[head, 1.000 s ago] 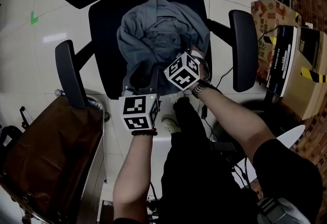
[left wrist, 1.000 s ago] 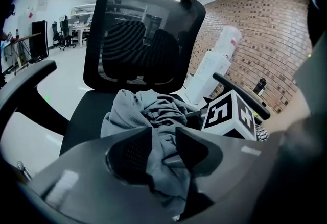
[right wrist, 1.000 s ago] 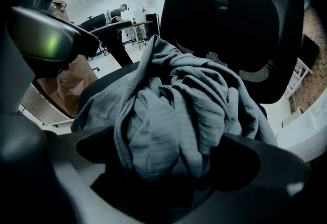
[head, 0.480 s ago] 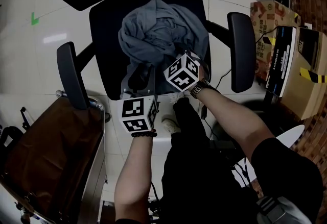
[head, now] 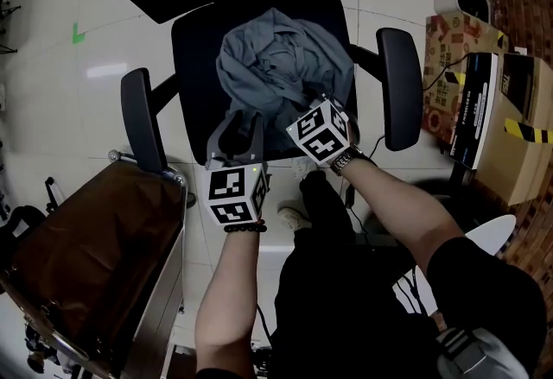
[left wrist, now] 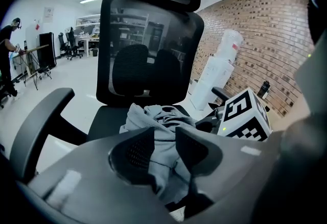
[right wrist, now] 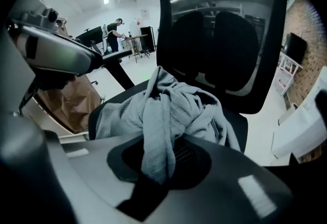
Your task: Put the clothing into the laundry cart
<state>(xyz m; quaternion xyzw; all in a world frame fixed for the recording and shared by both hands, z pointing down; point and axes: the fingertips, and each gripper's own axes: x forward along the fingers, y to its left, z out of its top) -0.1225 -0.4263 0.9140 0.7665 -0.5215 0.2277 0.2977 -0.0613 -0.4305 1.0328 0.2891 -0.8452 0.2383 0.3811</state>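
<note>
A crumpled grey garment (head: pixel 281 66) lies on the black seat of an office chair (head: pixel 194 49). My right gripper (head: pixel 304 106) is at the pile's near right edge. Its jaws are closing, and a hanging fold of the garment (right wrist: pixel 156 131) is pinched between them (right wrist: pixel 156 155). My left gripper (head: pixel 239 129) hovers at the seat's front edge, just short of the cloth. Its jaws stand apart (left wrist: pixel 166 149), and the garment (left wrist: pixel 163 121) shows through the gap. The laundry cart (head: pixel 86 256), a brown bag in a metal frame, stands at the lower left, also seen in the right gripper view (right wrist: pixel 71 103).
The chair's armrests (head: pixel 143 118) (head: pixel 393 88) flank the seat, and its tall backrest (left wrist: pixel 148 44) rises behind. Cardboard boxes (head: pixel 484 101) are stacked at the right. The person's legs and a shoe (head: pixel 294 215) are just in front of the chair. Another person (right wrist: pixel 117 29) stands far off.
The head view has shifted, so the chair sits further right. The garment's near left edge has drawn in, away from the left gripper. The right gripper stays at the pile's near right edge.
</note>
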